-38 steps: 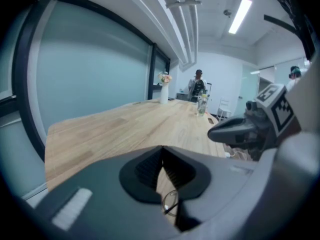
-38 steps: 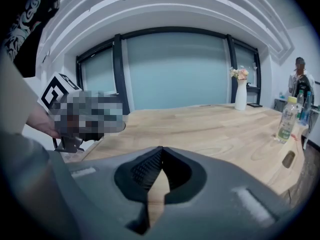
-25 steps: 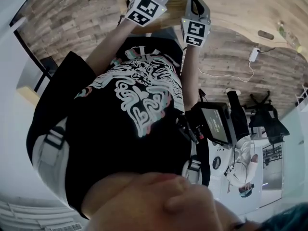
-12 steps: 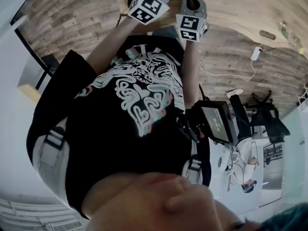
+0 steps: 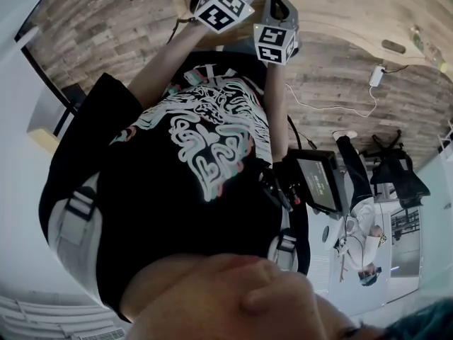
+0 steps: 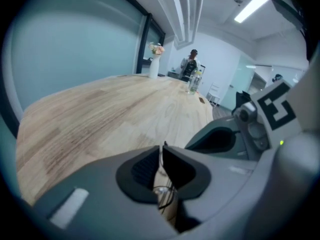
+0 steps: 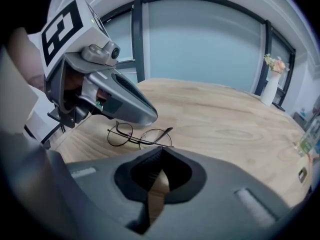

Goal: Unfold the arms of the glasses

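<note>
The glasses point(image 7: 140, 135) have thin black wire rims with round lenses. They lie on the light wooden table point(image 7: 225, 119) with their arms folded, just beyond my right gripper point(image 7: 161, 149), whose jaws are closed with nothing between them. My left gripper point(image 6: 162, 146) is shut and empty too; a bit of the glasses point(image 6: 165, 196) shows through the gap under its jaws. In the right gripper view the left gripper's body point(image 7: 107, 96) hovers over the left end of the frame, apart from it. In the head view only the two marker cubes point(image 5: 223, 6) point(image 5: 274, 42) show.
A white vase with flowers point(image 6: 154, 66) point(image 7: 272, 86) and a clear bottle point(image 6: 194, 81) stand at the table's far side. A person point(image 6: 190, 64) stands beyond them. The table's curved edge point(image 5: 333, 37) borders wood flooring with a power strip point(image 5: 375, 76).
Both marker cubes have shifted upward in the head view, toward the table, and the right one has moved left, closer to the left one. Both grippers stay shut.
</note>
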Tool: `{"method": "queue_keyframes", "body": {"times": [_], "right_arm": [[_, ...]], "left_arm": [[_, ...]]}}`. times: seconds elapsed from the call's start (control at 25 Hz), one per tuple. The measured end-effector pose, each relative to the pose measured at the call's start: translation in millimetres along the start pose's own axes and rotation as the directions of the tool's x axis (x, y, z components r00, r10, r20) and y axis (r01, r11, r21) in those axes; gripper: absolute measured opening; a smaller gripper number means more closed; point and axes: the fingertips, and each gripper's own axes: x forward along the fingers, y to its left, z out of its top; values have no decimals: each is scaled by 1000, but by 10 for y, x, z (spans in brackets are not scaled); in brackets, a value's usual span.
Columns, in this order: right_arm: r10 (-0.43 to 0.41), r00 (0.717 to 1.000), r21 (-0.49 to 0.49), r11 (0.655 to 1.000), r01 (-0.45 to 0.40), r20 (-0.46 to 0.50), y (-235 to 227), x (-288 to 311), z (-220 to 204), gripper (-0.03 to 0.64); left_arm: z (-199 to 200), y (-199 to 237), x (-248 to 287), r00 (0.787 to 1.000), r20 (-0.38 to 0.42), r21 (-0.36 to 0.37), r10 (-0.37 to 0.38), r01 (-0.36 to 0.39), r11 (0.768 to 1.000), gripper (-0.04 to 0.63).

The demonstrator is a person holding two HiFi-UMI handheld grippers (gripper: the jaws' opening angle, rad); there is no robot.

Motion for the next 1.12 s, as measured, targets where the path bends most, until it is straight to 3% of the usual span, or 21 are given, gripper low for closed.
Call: {"method": "queue_keyframes", "body": {"times": [0.16, 0.24, 0.52, 0.72, 0.88, 1.12], "right_arm": [[-30, 1000, 10, 1000, 30, -9, 11, -1, -46, 0], [-32, 999, 10, 999, 32, -10, 27, -6, -48, 0], [-63, 998, 2, 998, 63, -15, 28, 44, -4, 0], [-69, 998, 1, 998, 69, -7, 35, 35, -2, -2], [-73, 997, 21, 997, 73, -1, 29, 53, 12, -2], [-79, 997, 54, 995, 79, 6, 20, 52, 17, 0]], "left_arm": [[18, -143, 108, 998, -48, 31, -38, 39, 999, 82], [40, -179, 151, 997, -70, 60, -32, 36, 998, 92], [-2, -169, 322, 985, -164, 74, -61, 74, 995, 92], [2, -129, 397, 978, -192, 69, -74, 89, 994, 92], [124, 64, 316, 977, -213, 100, -17, 39, 994, 83], [158, 39, 258, 978, -206, 100, -36, 57, 993, 72]]}}
